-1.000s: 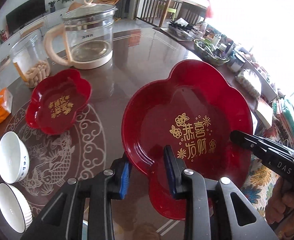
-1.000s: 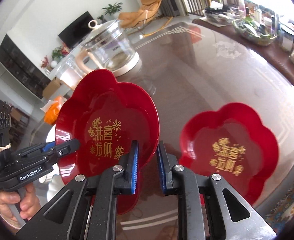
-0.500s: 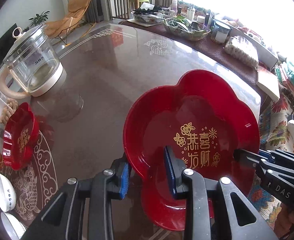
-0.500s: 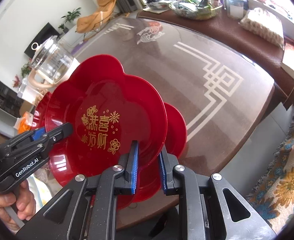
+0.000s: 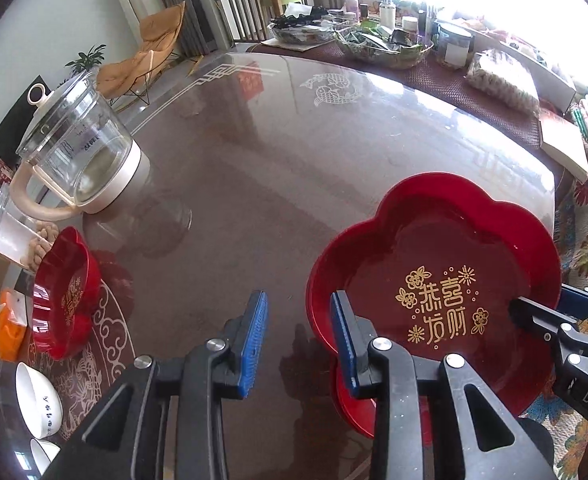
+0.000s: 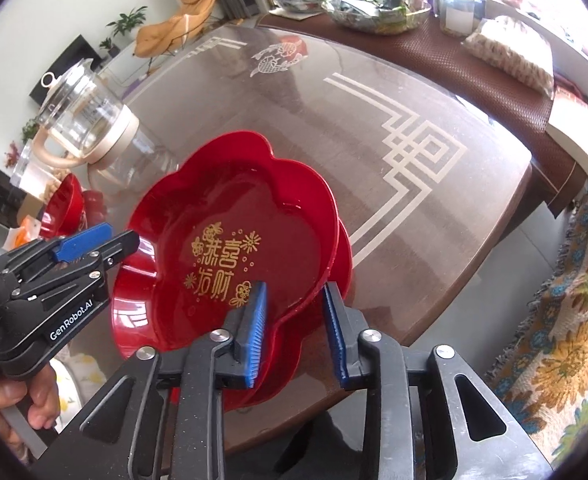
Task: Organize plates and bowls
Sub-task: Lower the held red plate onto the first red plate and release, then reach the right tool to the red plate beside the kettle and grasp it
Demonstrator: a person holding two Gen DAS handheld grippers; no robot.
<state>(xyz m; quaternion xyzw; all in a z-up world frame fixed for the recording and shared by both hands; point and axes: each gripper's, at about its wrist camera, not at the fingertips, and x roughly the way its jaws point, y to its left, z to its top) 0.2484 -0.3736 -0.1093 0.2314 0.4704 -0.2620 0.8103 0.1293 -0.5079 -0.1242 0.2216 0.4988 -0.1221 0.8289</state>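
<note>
The top plate [image 6: 237,248] now sits nested in a second red plate [image 6: 344,264] at the near edge of the tabletop [image 5: 277,184], its gold lettering up; a second ago it was carried in the air, apart from the lower plate. In the right wrist view the stack fills the centre; in the left wrist view it lies at 4 o'clock.

Both tools have just been opening. The right tool [image 6: 296,328] straddles the near rim of the stack, but its blue pads stand clear on either side, so the plate is released. The left tool [image 5: 298,340] is released too: its right pad is at the plate's edge, its left pad over bare glass, nothing pinched between them.

This looks like the stacking of the two large plates done, and the hands free to go on.

Outward at 9 o'clock in the left view, a small red plate [image 5: 67,300] waits on the tabletop, with two white bowls [image 5: 39,400] at 8 o'clock, all well apart from the stack. A glass kettle [image 5: 77,156] stands at 10 o'clock.
</note>
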